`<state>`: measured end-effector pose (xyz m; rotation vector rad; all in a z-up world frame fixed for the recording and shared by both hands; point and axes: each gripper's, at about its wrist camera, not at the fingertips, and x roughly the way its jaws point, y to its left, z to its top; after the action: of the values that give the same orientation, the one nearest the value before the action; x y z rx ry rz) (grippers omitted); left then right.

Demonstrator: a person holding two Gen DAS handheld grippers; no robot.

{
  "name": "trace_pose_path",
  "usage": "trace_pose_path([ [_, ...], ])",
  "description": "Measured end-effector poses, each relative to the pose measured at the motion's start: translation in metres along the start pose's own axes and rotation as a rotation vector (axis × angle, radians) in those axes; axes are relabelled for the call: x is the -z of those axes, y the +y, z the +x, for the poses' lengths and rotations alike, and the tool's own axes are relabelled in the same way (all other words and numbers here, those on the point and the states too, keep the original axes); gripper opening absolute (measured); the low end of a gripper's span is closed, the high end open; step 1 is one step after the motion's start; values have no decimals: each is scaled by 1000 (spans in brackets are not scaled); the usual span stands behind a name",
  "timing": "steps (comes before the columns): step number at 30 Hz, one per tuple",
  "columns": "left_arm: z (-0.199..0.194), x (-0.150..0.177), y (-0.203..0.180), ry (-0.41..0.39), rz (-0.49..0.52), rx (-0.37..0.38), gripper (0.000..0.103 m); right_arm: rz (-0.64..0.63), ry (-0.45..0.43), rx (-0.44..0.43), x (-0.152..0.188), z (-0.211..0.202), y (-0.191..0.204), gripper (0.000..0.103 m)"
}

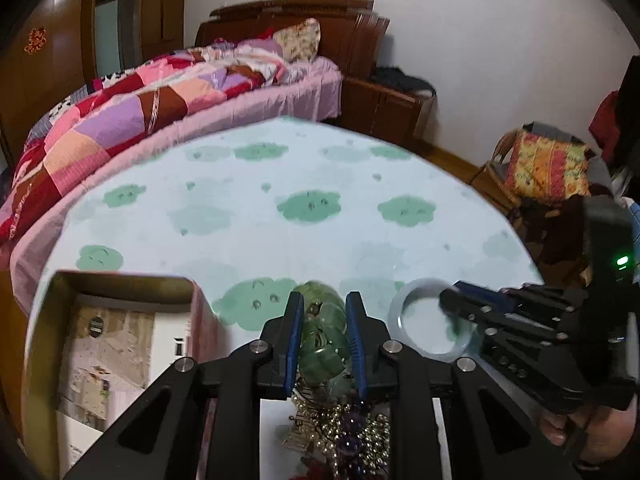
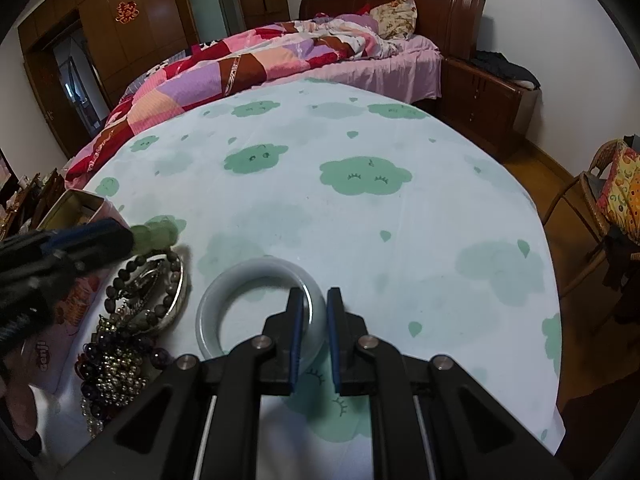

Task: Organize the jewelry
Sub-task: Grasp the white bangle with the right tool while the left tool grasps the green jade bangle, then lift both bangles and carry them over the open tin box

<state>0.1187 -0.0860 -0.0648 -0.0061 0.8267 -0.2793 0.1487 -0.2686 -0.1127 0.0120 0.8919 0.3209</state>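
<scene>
Left gripper point(image 1: 323, 338): jaws clamped on a green bead bracelet point(image 1: 322, 344) above the jewelry pile point(image 2: 120, 356) on the tabletop point(image 2: 360, 220). Right gripper point(image 2: 313, 332): jaws nearly together, pinching the rim of a pale bangle point(image 2: 256, 280) that lies flat just right of the pile. An open box point(image 1: 116, 320) stands left of the pile; the bed point(image 2: 280, 56) lies beyond.

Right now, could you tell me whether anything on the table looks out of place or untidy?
Yes: the jewelry heap of beaded strands lies jumbled beside the open box rather than inside it. The pale bangle and green bracelet are each between gripper jaws. Nothing looks broken.
</scene>
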Motion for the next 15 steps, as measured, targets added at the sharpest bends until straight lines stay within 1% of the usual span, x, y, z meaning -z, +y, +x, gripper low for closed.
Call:
trace_pose_path([
  [5, -29, -4, 8, -66, -26, 35, 22, -10, -30, -4, 1, -6, 2, 14],
  [15, -69, -11, 23, -150, -46, 72, 22, -28, -86, 2, -4, -18, 8, 14],
])
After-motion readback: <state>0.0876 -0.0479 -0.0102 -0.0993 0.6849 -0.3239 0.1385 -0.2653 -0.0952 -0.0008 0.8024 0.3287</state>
